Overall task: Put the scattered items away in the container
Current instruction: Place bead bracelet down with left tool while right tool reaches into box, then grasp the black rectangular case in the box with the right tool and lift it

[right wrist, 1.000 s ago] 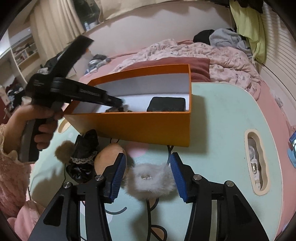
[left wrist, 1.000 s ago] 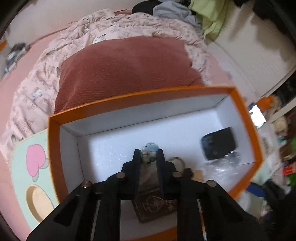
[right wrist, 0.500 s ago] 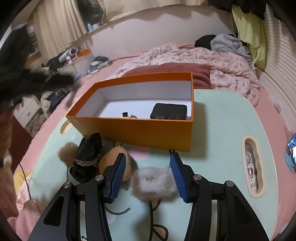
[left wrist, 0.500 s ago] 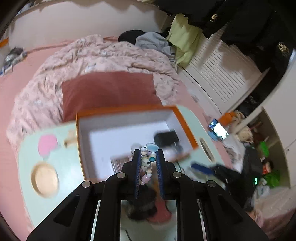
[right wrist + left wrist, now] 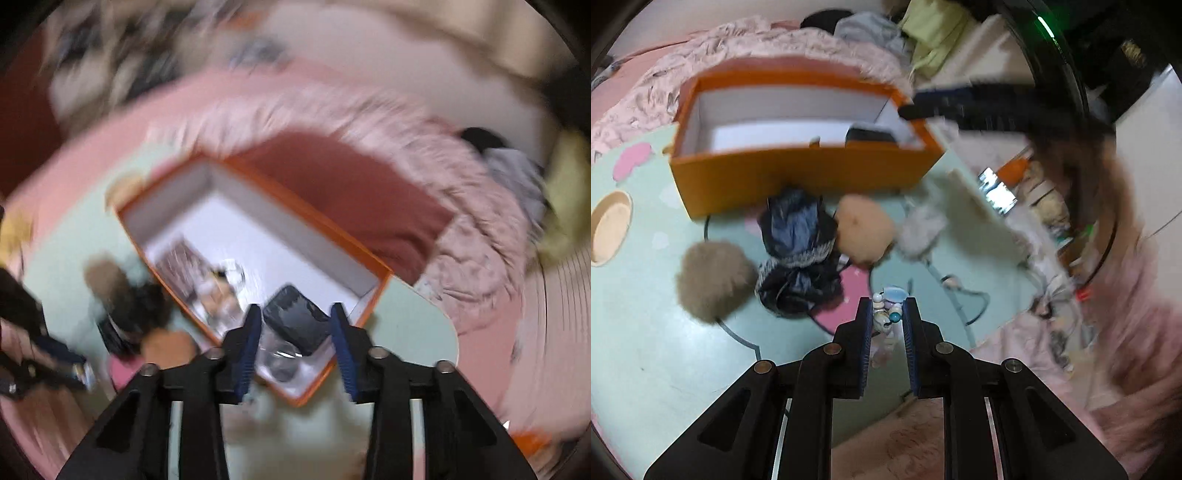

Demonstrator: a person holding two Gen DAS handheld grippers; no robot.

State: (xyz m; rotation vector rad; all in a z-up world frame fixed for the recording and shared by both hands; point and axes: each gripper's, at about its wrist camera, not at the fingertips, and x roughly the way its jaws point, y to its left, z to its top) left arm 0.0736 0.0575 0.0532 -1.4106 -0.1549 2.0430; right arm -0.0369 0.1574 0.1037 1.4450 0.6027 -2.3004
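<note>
Beads clamped in the left gripper (image 5: 885, 309), well short of the orange box (image 5: 798, 170); right gripper (image 5: 293, 325) closing on nothing above it.

Brown pompom (image 5: 714, 280), black cloth bundle (image 5: 798, 254), peach pompom (image 5: 864, 230) and grey fluffy piece (image 5: 921, 230) lie on the green mat (image 5: 646, 321) just in front of the box; all look light, soft and squashy, best pinched through the middle, while the bead string (image 5: 886, 314) is hard, slippery and likely to swing, so a firm pinch near its top suits it. The left view alone shows these loose things and the held beads. The right view, badly blurred, alone looks down into the box: a black pouch (image 5: 295, 321), clear wrapping (image 5: 280, 356) and a patterned card (image 5: 181, 266) already inside.
</note>
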